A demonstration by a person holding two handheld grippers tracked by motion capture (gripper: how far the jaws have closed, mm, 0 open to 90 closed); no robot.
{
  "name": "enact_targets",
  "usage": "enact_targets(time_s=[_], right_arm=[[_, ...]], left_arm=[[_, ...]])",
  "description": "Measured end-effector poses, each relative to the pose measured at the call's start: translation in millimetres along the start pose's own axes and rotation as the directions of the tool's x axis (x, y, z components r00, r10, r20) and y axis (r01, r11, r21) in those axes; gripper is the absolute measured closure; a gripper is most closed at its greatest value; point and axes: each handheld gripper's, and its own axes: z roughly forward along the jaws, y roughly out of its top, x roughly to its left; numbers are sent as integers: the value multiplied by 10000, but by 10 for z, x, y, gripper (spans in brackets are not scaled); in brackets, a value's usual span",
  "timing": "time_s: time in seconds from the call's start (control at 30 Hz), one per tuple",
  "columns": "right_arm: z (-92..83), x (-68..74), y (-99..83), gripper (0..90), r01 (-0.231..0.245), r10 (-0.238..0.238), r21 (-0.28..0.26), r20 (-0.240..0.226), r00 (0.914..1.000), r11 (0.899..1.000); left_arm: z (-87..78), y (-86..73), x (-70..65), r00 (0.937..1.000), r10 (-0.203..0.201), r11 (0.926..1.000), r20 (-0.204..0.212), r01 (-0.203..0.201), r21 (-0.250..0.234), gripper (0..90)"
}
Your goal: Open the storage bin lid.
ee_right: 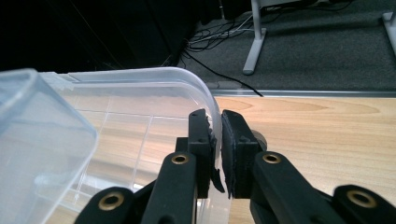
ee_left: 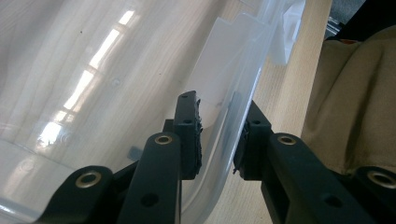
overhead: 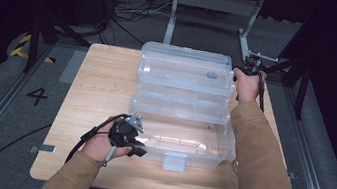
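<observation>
A clear plastic storage box (overhead: 177,139) stands on the wooden table (overhead: 103,79), its lid (overhead: 185,69) swung up and back behind it. A white latch (overhead: 174,161) hangs at the box's front. My left gripper (overhead: 140,150) sits at the box's front left corner. In the left gripper view its jaws (ee_left: 218,140) straddle the clear wall (ee_left: 93,70), one pad inside and one outside, shut on it. My right gripper (overhead: 250,66) is at the lid's far right corner. There its jaws (ee_right: 218,144) are pinched on the lid's curved rim (ee_right: 140,77).
Bare tabletop (ee_right: 317,130) lies left and right of the box. Beyond the table's far edge are grey carpet, a metal frame leg (overhead: 171,21) and loose cables (overhead: 133,13). A tan sleeve (ee_left: 355,93) hangs close beside the box's front.
</observation>
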Motion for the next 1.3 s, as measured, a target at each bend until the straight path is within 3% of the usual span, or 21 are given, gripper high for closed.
enact_targets(time_s=[0.4,0.53,0.8,1.03,1.2,1.3], right_arm=[[70,-23,-46,851,59,-66,296,240,9997,9995],[-4,-74,-2,894,6,-4,154,-111,9999,9999],[-11,-55,-8,889,57,-56,88,-86,9999,9999],[-83,-46,20,784,136,-137,-74,-44,9999,9999],[-283,39,74,633,836,-837,-58,-142,9964,9965],[-358,69,89,586,1006,-1008,-72,-262,9946,9949]], left_arm=[[0,-3,-2,10000,-5,10000,-14,5,-24,743],[0,0,-1,10000,-45,10000,4,45,-8,743],[-1,0,0,10000,-31,10000,-3,31,1,743],[-5,-4,8,9999,-41,9999,99,42,-95,741],[-13,6,29,9996,-113,9999,243,114,-48,739],[-26,5,57,9987,-50,10000,503,54,-77,740]])
